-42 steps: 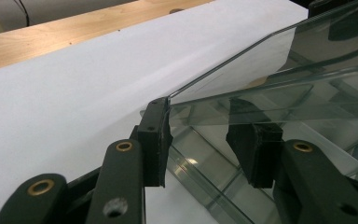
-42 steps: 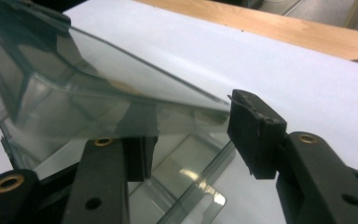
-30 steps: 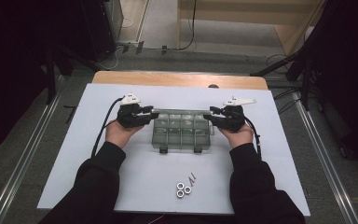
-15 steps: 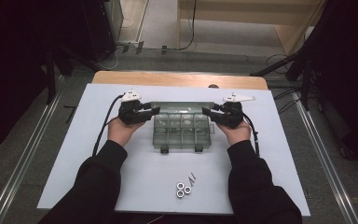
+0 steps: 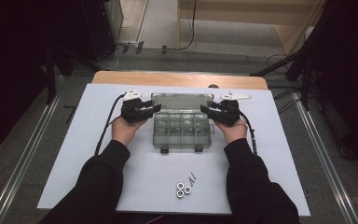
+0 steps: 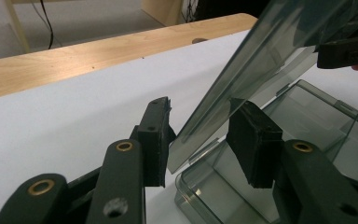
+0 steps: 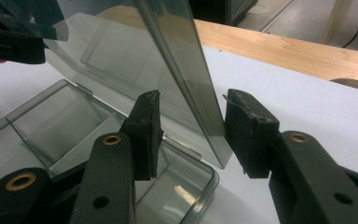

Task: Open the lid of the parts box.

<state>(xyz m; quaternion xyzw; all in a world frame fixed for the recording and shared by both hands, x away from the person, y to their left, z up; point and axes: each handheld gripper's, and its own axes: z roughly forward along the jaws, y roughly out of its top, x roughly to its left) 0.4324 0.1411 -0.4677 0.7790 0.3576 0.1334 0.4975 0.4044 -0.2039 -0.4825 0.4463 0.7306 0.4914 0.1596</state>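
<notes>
The clear box (image 5: 182, 130) sits mid-surface, its raised lid (image 6: 242, 79) running side to side between the left gripper (image 6: 200, 140) and right gripper (image 7: 191, 135), whose spread jaws straddle the lid's ends without pinching.

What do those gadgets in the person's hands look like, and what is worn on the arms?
Each hand holds a black gripper: left gripper, right gripper. Both have two chunky black jaws with brass-coloured rivets and blocky dark pads. A pale grey three-cornered plate tops each, and a black cable trails back. The sleeves are long and black.
</notes>
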